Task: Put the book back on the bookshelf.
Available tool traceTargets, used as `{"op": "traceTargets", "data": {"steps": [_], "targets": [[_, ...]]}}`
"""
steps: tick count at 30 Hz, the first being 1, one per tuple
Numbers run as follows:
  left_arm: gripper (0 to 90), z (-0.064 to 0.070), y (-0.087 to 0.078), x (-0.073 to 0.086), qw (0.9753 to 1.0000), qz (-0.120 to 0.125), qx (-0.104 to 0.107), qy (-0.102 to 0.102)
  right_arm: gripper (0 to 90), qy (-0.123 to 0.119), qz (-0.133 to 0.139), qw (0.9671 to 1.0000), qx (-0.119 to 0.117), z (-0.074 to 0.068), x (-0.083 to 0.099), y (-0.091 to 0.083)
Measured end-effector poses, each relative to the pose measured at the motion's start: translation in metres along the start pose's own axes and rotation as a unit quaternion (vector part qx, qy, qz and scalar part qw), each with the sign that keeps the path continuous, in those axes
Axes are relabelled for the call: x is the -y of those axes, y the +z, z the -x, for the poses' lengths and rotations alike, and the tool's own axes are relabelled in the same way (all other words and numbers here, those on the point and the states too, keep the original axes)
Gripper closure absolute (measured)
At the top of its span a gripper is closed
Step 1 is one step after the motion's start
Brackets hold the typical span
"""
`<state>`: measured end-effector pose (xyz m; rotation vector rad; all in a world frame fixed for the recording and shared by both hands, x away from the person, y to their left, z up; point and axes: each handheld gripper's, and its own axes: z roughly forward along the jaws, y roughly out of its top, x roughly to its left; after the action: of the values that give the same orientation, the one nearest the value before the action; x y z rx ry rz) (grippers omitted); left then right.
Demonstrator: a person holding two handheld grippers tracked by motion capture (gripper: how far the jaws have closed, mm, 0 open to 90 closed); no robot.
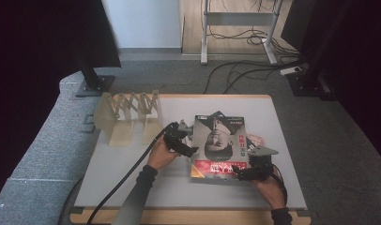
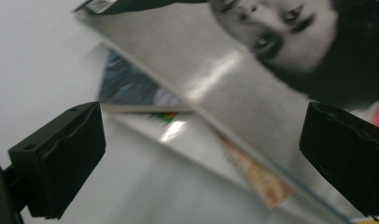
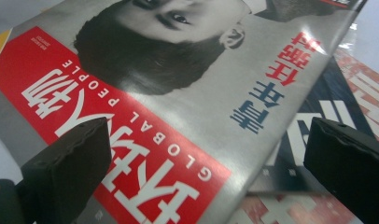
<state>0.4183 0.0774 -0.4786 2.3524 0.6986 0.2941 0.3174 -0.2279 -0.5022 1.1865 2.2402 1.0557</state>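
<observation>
Both tools sit wide open, the left tool (image 1: 181,139) and the right tool (image 1: 254,164) on either side of the top magazine (image 1: 220,140) near the counter's (image 1: 132,164) right edge, probably ready to pinch and lift it, while the magazines underneath (image 3: 337,116) stay mostly hidden.
</observation>
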Motion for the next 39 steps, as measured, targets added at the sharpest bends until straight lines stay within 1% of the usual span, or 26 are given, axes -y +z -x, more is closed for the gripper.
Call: {"op": "traceTargets", "data": {"steps": [2, 3, 5, 6, 7, 8, 9, 10, 11, 13, 15, 20, 24, 29, 30, 32, 33, 34, 35, 36, 39], "targets": [[0.3, 0.004, 0.007, 0.0, 0.9999, 0.003, 0.015, -0.004, 0.3, 0.001, -0.001, 1.0, -0.005, 0.0, -0.001, 0.003], [0.1, 0.006, 0.011, 0.001, 0.9997, 0.003, 0.024, -0.011, 0.3, -0.001, -0.001, 1.0, -0.006, 0.001, -0.002, 0.005], [0.0, 0.01, 0.019, 0.003, 0.9996, -0.006, 0.025, -0.008, 0.3, 0.0, -0.003, 1.0, -0.009, 0.002, -0.004, 0.009], [0.0, 0.01, 0.021, 0.004, 0.9994, -0.004, 0.032, -0.012, 0.3, 0.002, -0.004, 0.9999, -0.01, 0.003, -0.005, 0.011], [0.0, 0.01, 0.021, 0.004, 0.9994, -0.004, 0.032, -0.012, 0.3, 0.003, -0.006, 0.9999, -0.011, 0.004, -0.006, 0.013], [0.0, 0.011, 0.023, 0.005, 0.9987, 0.002, 0.046, -0.023, 0.0, 0.002, -0.008, 0.9999, -0.011, 0.005, -0.007, 0.015], [0.0, 0.011, 0.023, 0.005, 0.9987, 0.002, 0.046, -0.023, 0.0, 0.006, -0.007, 0.9999, -0.014, 0.005, -0.008, 0.017], [0.0, 0.015, 0.025, 0.005, 0.9982, 0.005, 0.055, -0.023, 0.0, 0.01, -0.007, 0.9997, -0.019, 0.006, -0.008, 0.019], [0.0, 0.017, 0.026, 0.005, 0.9981, 0.005, 0.056, -0.024, 0.0, 0.009, -0.006, 0.9997, -0.02, 0.007, -0.009, 0.02], [0.0, 0.019, 0.025, 0.005, 0.9982, 0.006, 0.055, -0.024, 0.0, 0.004, -0.008, 0.9998, -0.018, 0.006, -0.01, 0.021], [0.0, 0.021, 0.025, 0.005, 0.9983, 0.005, 0.053, -0.024, 0.0, 0.001, -0.01, 0.9997, -0.022, 0.007, -0.01, 0.02], [0.0, 0.029, 0.023, 0.007, 0.9989, 0.005, 0.044, -0.018, 0.0, -0.007, -0.006, 0.9997, -0.024, 0.005, -0.008, 0.018], [0.0, 0.033, 0.021, 0.011, 0.9987, 0.005, 0.045, -0.023, 0.0, -0.011, -0.006, 0.9996, -0.026, 0.002, -0.005, 0.015], [0.0, 0.039, 0.017, 0.016, 0.9988, 0.003, 0.044, -0.023, 0.0, -0.015, -0.005, 0.9995, -0.027, -0.003, -0.002, 0.012], [0.0, 0.043, 0.016, 0.019, 0.9987, 0.001, 0.045, -0.025, 0.0, -0.016, -0.004, 0.9994, -0.029, -0.006, 0.0, 0.01], [0.0, 0.046, 0.013, 0.023, 0.9987, 0.002, 0.044, -0.024, 0.0, -0.019, -0.005, 0.9993, -0.031, -0.008, 0.002, 0.008], [0.0, 0.046, 0.013, 0.023, 0.9987, 0.002, 0.044, -0.024, 0.0, -0.019, -0.005, 0.9993, -0.031, -0.008, 0.002, 0.008], [0.0, 0.052, 0.011, 0.027, 0.9991, 0.003, 0.036, -0.021, 0.0, -0.023, -0.004, 0.9992, -0.034, -0.012, 0.005, 0.005], [0.0, 0.052, 0.011, 0.027, 0.9991, 0.003, 0.036, -0.021, 0.0, -0.023, -0.004, 0.9992, -0.034, -0.012, 0.005, 0.005], [0.0, 0.055, 0.009, 0.03, 0.9993, 0.002, 0.033, -0.02, 0.0, -0.026, -0.002, 0.999, -0.036, -0.016, 0.007, 0.003], [0.0, 0.061, 0.006, 0.032, 0.9996, -0.003, 0.023, -0.012, 0.0, -0.032, -0.002, 0.9988, -0.037, -0.021, 0.01, 0.0]]}}
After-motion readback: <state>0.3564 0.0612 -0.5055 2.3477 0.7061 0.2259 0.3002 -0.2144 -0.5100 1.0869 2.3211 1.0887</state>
